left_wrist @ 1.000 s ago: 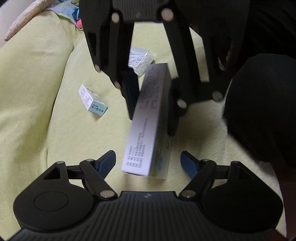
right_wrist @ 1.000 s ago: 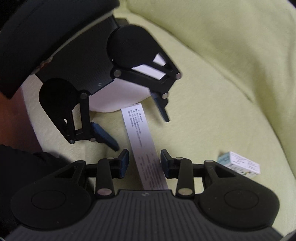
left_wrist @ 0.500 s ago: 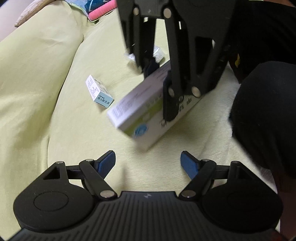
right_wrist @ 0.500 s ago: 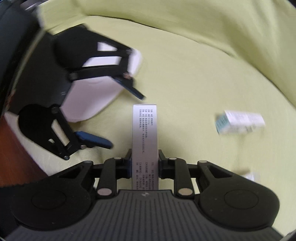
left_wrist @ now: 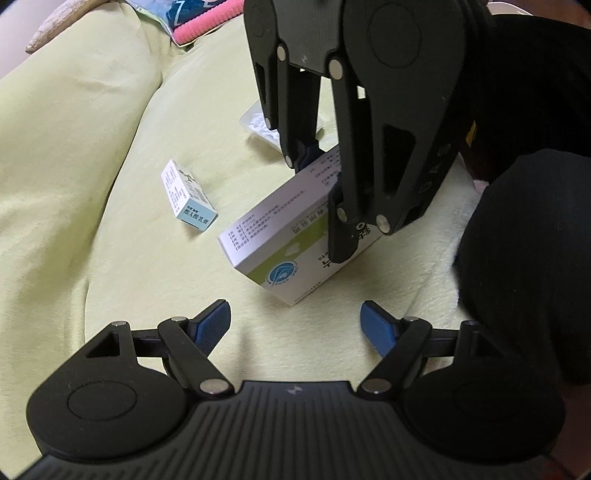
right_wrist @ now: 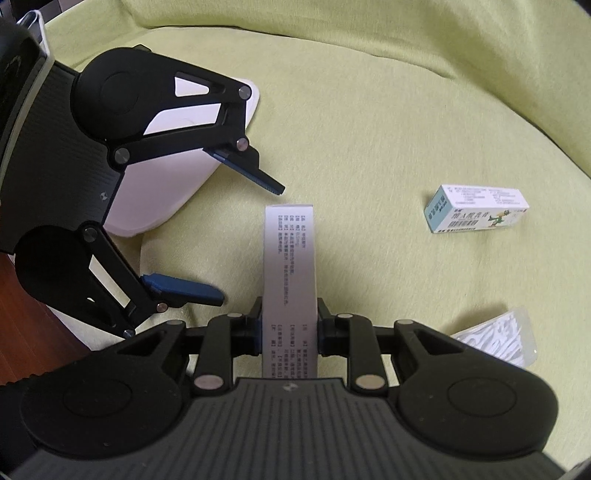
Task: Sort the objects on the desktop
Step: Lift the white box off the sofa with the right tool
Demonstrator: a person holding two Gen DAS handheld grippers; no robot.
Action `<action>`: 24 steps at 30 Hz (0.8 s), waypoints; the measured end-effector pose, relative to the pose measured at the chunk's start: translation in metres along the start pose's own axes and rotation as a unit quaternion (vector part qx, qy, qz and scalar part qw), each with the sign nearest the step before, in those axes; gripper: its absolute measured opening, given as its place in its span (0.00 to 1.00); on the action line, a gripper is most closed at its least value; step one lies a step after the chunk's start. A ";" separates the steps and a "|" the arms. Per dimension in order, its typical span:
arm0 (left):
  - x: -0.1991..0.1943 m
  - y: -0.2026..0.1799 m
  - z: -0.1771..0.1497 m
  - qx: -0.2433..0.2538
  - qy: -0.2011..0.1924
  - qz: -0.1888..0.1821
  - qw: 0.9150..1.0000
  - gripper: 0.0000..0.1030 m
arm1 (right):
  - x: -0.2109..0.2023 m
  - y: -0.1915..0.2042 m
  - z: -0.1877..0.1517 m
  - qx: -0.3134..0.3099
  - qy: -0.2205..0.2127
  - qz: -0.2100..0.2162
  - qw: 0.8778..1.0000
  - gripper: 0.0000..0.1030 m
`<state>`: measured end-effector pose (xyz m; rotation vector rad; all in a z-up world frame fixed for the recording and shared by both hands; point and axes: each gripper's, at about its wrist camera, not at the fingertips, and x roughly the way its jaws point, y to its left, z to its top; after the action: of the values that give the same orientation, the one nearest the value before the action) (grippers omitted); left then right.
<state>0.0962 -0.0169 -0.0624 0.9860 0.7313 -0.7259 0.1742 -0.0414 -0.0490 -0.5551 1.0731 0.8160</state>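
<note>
My right gripper (right_wrist: 290, 329) is shut on a long white medicine box with a green end (right_wrist: 290, 254), which sticks out forward between its pads. In the left wrist view that right gripper (left_wrist: 325, 199) comes down from above and holds the box (left_wrist: 273, 240) tilted just above the yellow-green cloth. My left gripper (left_wrist: 297, 323) stands open and holds nothing, a little short of the box. A small blue-and-white box (left_wrist: 189, 197) (right_wrist: 476, 211) lies on the cloth. A clear plastic packet (left_wrist: 256, 123) (right_wrist: 496, 338) lies beside it.
A white container (right_wrist: 166, 199) sits behind the left gripper (right_wrist: 247, 243). Brown wood (right_wrist: 22, 306) shows past the cloth's edge. Pink and patterned things (left_wrist: 195, 26) lie at the far end. A person's dark sleeve (left_wrist: 535, 258) fills the right side.
My right gripper shut on the long box, drew it out from between the left fingers and turned it sideways. The left gripper stayed open.
</note>
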 end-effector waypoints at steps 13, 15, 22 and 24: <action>-0.001 -0.001 -0.008 -0.007 0.000 0.000 1.000 0.77 | 0.003 -0.001 -0.005 0.027 0.007 -0.002 1.000 0.21; 0.000 -0.002 -0.006 -0.007 0.000 0.001 1.000 0.77 | 0.001 0.000 -0.007 0.032 0.000 -0.001 0.999 0.21; 0.000 -0.005 0.000 -0.004 0.001 0.003 1.000 0.77 | -0.019 -0.002 -0.011 0.064 -0.042 0.000 0.997 0.21; -0.001 -0.006 0.004 -0.003 0.000 0.004 1.000 0.77 | -0.026 -0.004 -0.012 0.075 -0.054 0.002 0.996 0.21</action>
<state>0.0916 -0.0224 -0.0635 0.9823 0.7290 -0.7170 0.1646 -0.0605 -0.0295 -0.3773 1.0265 0.7543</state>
